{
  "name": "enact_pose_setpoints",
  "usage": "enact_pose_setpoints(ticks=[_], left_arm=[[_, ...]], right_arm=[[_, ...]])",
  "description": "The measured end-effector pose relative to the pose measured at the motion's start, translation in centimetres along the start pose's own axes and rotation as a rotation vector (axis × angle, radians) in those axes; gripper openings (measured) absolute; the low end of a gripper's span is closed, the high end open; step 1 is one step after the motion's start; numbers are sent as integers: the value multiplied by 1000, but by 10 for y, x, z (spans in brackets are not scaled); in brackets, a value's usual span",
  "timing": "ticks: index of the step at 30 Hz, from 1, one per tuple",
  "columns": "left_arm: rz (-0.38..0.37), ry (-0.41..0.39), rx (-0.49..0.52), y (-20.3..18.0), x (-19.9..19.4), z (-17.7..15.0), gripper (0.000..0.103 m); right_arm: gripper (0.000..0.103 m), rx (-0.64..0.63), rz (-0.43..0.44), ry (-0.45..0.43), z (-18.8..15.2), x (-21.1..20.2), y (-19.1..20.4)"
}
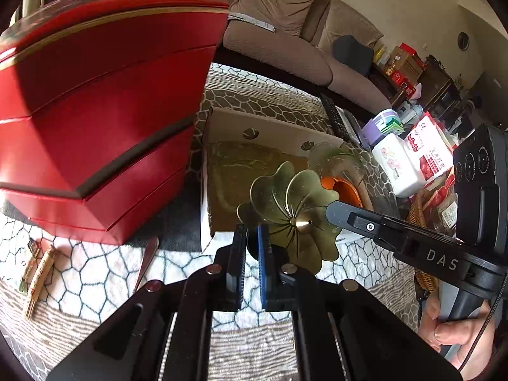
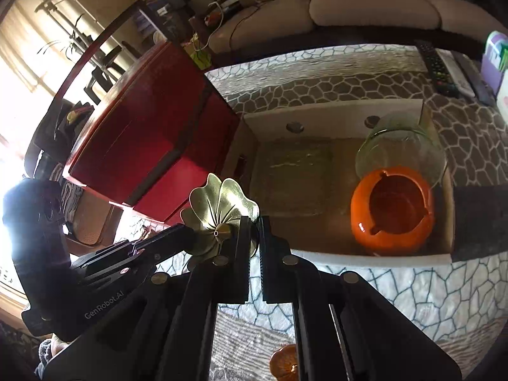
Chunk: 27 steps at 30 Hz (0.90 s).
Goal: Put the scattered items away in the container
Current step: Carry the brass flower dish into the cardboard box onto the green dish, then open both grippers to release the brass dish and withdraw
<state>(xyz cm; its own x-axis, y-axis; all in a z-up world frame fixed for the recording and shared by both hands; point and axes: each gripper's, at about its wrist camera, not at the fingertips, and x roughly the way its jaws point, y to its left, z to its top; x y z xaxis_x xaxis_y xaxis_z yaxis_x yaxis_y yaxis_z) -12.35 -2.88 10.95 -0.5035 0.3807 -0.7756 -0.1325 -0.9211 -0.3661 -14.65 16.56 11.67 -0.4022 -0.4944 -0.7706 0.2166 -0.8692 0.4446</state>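
Brass flower-shaped dish held above the near edge of the cardboard box, both left gripper and right gripper fingers clamped on its rim, orange ashtray and glass bowl inside the box, red lacquer box alongside on the bench.

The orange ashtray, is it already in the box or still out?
In. The orange ashtray sits upright on the floor of the cardboard box, beside a glass bowl.

A brass flower-shaped piece is clamped at its edge by the right gripper and met from the left by the left gripper. An orange ashtray and glass bowl are contained in the cardboard box.
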Motion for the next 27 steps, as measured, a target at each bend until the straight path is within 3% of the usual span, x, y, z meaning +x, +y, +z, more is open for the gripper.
enact_pose_setpoints(ticks=[10,22,27], left_arm=[[80,34,41,-12,66,44,7],[177,85,157,-20,108,39,7],[164,85,139,-13,106,39,6]], right_arm=[[6,-25,-43,49,43,56,-40],[5,-169,-203,214,48,117,-34],[3,-200,-264,208,46,121,-30]])
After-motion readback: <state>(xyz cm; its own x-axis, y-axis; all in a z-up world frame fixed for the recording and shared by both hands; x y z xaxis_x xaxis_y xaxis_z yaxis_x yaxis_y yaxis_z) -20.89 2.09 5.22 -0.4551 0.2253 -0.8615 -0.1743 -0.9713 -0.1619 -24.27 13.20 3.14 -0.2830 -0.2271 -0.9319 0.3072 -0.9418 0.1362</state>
